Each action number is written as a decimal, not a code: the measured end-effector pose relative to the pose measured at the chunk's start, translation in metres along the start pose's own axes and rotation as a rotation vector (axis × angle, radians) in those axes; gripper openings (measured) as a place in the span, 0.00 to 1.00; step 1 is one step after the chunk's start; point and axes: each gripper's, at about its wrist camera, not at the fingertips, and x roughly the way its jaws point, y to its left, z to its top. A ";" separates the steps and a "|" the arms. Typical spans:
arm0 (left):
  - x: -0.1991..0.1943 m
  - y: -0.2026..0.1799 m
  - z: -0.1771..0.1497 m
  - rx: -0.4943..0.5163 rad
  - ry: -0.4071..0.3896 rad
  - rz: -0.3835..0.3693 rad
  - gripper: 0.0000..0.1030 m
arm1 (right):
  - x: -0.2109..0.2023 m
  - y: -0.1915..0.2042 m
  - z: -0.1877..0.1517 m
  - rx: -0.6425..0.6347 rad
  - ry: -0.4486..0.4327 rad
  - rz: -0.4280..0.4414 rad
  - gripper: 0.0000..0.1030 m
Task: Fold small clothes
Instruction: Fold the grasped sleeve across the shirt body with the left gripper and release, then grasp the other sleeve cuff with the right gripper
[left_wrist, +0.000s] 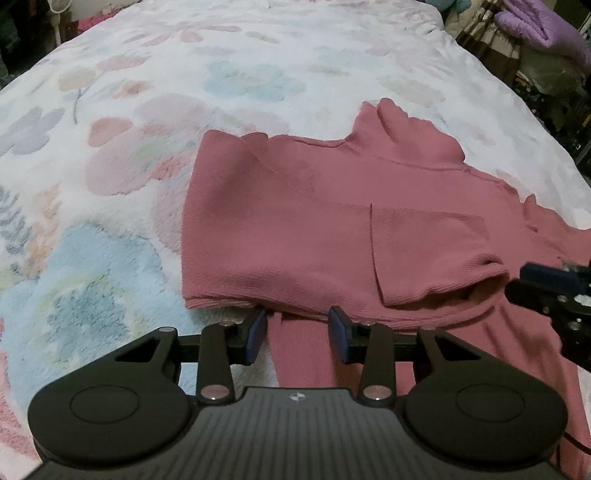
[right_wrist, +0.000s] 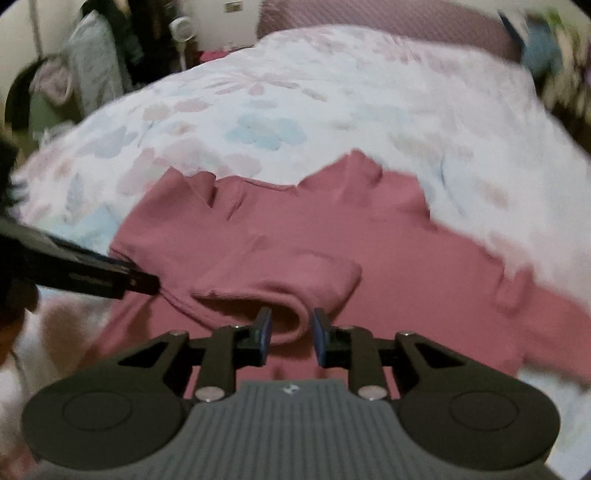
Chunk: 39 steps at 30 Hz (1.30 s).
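A pink knit top (left_wrist: 314, 221) lies partly folded on the floral blanket (left_wrist: 184, 74), with its sleeve folded across the body. My left gripper (left_wrist: 298, 328) stands open at the top's near hem. A strip of pink sleeve lies under and between its blue pads, which do not press on it. In the right wrist view the top (right_wrist: 388, 258) fills the middle. My right gripper (right_wrist: 291, 330) is open, and a rolled fold of the cloth sits loosely between its fingers. The left gripper (right_wrist: 144, 284) reaches the hem from the left. The right gripper (left_wrist: 546, 291) shows at the right edge of the left wrist view.
The blanket (right_wrist: 332, 92) covers the whole bed and slopes off at the sides. A purple bundle (left_wrist: 535, 29) and clutter sit beyond the right edge. A small fan (right_wrist: 181, 26) and hanging clothes stand at the far left. A mauve quilted headboard (right_wrist: 369, 18) lies behind.
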 end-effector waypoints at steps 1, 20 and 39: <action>0.000 0.000 0.000 0.001 0.003 0.003 0.45 | 0.003 0.003 0.001 -0.026 -0.001 -0.011 0.18; 0.001 0.001 -0.001 0.009 0.017 0.014 0.45 | 0.003 -0.024 -0.040 0.032 0.097 0.079 0.02; -0.032 0.048 0.040 -0.116 -0.126 0.105 0.45 | 0.068 -0.110 0.000 0.713 0.102 0.315 0.00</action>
